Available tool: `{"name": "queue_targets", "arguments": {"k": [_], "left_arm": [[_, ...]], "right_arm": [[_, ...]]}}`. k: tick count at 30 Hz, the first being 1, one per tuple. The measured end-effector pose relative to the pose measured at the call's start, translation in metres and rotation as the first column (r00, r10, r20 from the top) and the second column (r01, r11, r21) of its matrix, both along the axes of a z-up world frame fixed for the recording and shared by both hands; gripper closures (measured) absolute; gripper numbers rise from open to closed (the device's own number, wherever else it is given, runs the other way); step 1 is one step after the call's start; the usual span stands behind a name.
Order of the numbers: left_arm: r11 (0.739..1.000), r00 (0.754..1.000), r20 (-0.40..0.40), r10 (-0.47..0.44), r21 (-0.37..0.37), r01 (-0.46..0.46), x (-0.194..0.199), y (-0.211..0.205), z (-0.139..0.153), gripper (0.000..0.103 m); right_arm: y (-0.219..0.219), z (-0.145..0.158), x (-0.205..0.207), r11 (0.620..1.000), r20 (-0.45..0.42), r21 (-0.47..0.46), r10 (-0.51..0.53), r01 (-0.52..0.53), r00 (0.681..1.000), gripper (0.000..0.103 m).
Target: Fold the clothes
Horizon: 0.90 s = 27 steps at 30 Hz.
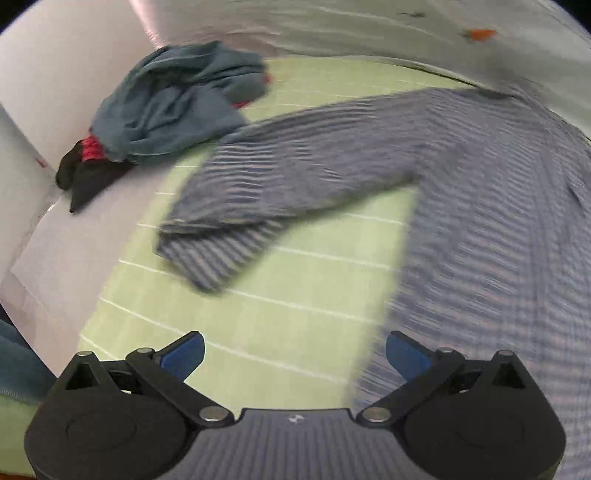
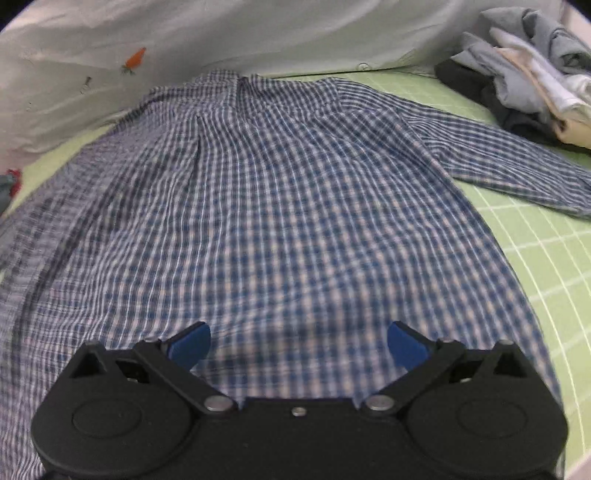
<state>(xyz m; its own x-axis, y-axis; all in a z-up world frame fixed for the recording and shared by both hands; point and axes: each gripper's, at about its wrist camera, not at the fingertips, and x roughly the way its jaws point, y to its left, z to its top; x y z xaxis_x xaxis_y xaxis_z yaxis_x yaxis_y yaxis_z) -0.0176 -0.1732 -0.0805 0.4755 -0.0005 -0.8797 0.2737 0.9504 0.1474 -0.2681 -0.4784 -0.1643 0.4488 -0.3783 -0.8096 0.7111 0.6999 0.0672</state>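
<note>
- Left wrist view: the left gripper (image 1: 295, 356) sits at the bottom of the frame with its blue fingers (image 1: 186, 354) spread wide and grasping nothing; the green grid mat (image 1: 295, 314) shows between them.
- The checked shirt (image 1: 498, 240), blurred here, fills the right side of the frame; one sleeve (image 1: 280, 184) reaches from it toward the centre left and lies on the mat, its cuff end bent downward.
- In the upper left a crumpled teal garment (image 1: 173, 103) lies at the mat's edge, partly on a white surface (image 1: 74, 66); a dark and red piece (image 1: 85, 162) shows just beneath it.
- A pale cloth with a small orange mark (image 1: 480, 34) runs along the top of the frame.
- Right wrist view: the right gripper (image 2: 299, 341) at the bottom edge likewise has its fingers (image 2: 406, 347) parted and empty, over the shirt's lower hem.
- The checked shirt (image 2: 277, 203) lies spread flat across the centre, collar toward the top; its other sleeve (image 2: 509, 162) stretches to the right edge.
- A heap of grey, white and cream clothes (image 2: 535, 74) sits in the upper right corner on the mat (image 2: 535, 258).
</note>
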Motion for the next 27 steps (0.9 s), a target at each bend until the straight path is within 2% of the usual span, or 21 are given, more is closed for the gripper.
{"name": "queue_targets", "arguments": {"k": [3,6,10,16,19,20,21,22,27], "left_arm": [[1.0,1.0,0.019,-0.005,0.029,0.005,0.033,0.016,-0.006,0.001],[0.996,0.999,0.046,-0.013,0.094,0.008,0.059,0.03,-0.011,0.006],[0.993,0.998,0.06,-0.021,0.114,0.014,0.082,0.043,-0.02,0.013],[1.0,0.999,0.037,0.023,-0.022,-0.022,0.096,0.057,-0.03,0.03],[0.992,0.998,0.029,0.063,-0.112,-0.06,0.1,0.061,-0.031,0.049],[0.988,0.996,0.028,0.083,-0.136,-0.079,0.102,0.063,-0.03,0.062],[0.984,0.994,0.031,0.108,-0.145,-0.103,0.103,0.065,-0.029,0.082],[0.98,0.991,0.035,0.133,-0.154,-0.126,0.105,0.068,-0.028,0.093],[0.962,0.968,0.097,0.233,-0.166,-0.216,0.112,0.085,-0.011,0.093]], "right_arm": [[0.014,-0.004,0.008,0.998,-0.038,-0.039,-0.046,0.045,0.998,0.0],[0.02,-0.004,0.007,0.992,-0.031,-0.049,-0.114,0.113,0.993,0.0],[0.022,-0.002,0.013,0.984,-0.041,-0.047,-0.171,0.169,0.984,0.0],[0.027,-0.001,0.026,0.979,-0.054,-0.041,-0.201,0.199,0.978,0.0],[0.028,-0.001,0.029,0.978,-0.051,-0.043,-0.208,0.206,0.977,0.0],[0.028,-0.001,0.029,0.977,-0.049,-0.045,-0.21,0.208,0.976,0.0],[0.029,-0.002,0.03,0.976,-0.046,-0.049,-0.213,0.21,0.976,0.0],[0.03,-0.001,0.031,0.976,-0.045,-0.052,-0.212,0.21,0.976,0.0],[0.031,-0.001,0.036,0.98,-0.043,-0.054,-0.196,0.194,0.98,0.0]]}}
